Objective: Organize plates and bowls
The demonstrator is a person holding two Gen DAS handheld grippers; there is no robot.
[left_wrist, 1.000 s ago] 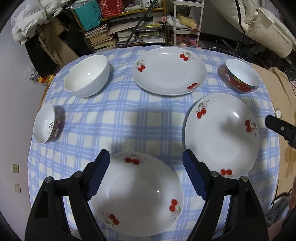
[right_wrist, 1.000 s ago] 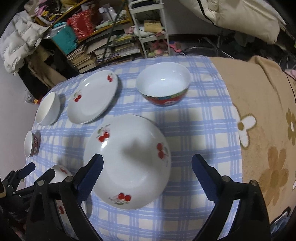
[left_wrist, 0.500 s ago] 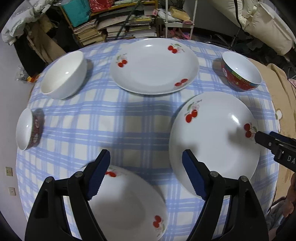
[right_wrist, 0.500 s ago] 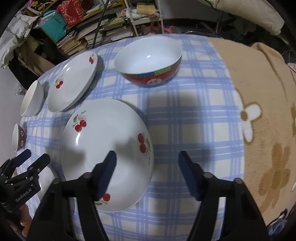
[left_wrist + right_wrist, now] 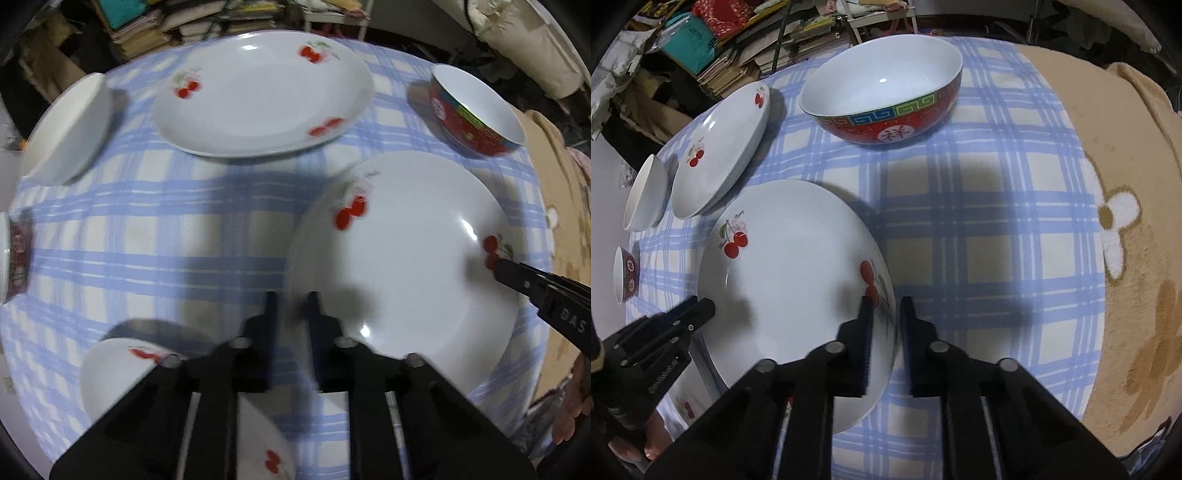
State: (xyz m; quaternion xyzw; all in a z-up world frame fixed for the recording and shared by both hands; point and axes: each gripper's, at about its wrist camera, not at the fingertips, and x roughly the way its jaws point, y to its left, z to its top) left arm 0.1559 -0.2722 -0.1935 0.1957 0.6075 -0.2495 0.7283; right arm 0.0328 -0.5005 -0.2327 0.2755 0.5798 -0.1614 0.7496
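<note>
A large white cherry plate [image 5: 413,258] lies at the right of the blue checked table; it also shows in the right wrist view [image 5: 790,295]. My left gripper [image 5: 291,314] is shut on its left rim. My right gripper [image 5: 886,317] is shut on its right rim, and shows in the left wrist view [image 5: 517,277]. A second cherry plate [image 5: 262,92] lies at the back, a third [image 5: 122,376] under my left gripper. A red patterned bowl [image 5: 886,96] stands behind the held plate.
A white bowl [image 5: 66,129] stands at the back left and a small red cup-bowl [image 5: 14,254] at the left edge. A beige flowered blanket [image 5: 1126,221] lies right of the tablecloth. Shelves of books [image 5: 738,55] stand behind the table.
Both grippers moved in from open onto the large right-hand plate and closed on its opposite rims. The left gripper shifted forward and right, away from the near plate.
</note>
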